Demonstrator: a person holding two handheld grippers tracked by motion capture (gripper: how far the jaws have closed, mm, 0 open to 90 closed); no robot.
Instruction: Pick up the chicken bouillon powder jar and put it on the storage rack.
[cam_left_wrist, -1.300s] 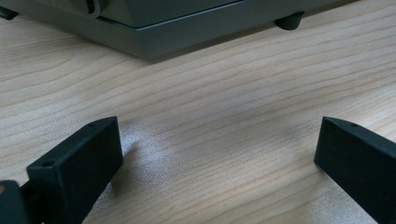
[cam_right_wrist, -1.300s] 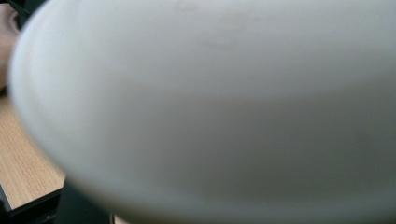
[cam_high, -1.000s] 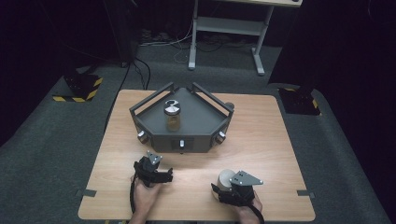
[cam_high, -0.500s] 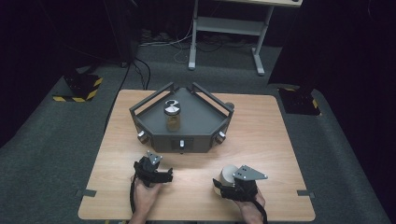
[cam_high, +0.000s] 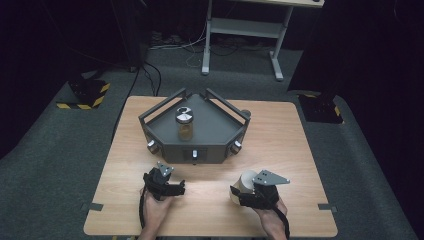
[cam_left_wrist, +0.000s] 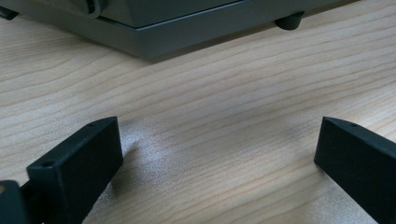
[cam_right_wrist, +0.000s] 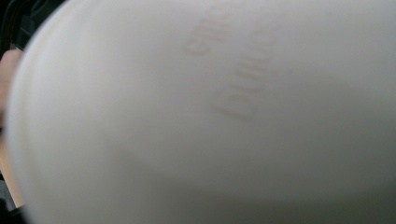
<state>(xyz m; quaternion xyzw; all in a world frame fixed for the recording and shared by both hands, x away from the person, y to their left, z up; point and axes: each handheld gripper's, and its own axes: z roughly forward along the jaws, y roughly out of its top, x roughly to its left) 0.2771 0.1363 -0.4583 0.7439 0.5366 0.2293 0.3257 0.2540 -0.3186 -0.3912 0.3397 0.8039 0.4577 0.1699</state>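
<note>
Cup (cam_high: 246, 181) clamped between right gripper (cam_high: 239, 194) jaws.

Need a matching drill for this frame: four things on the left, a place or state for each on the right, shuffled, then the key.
Things:
1. left gripper
2. right gripper
3. glass jar
4. white container

Places or states:
A. stands upright on the dark grey tray
B. held between jaws, close against the right gripper view's camera
C. jaws wide apart over bare wooden table, nothing between them
D. closed on a pale round thing at the table's near right

Pairs: 1-C, 2-D, 3-A, 4-B
</note>
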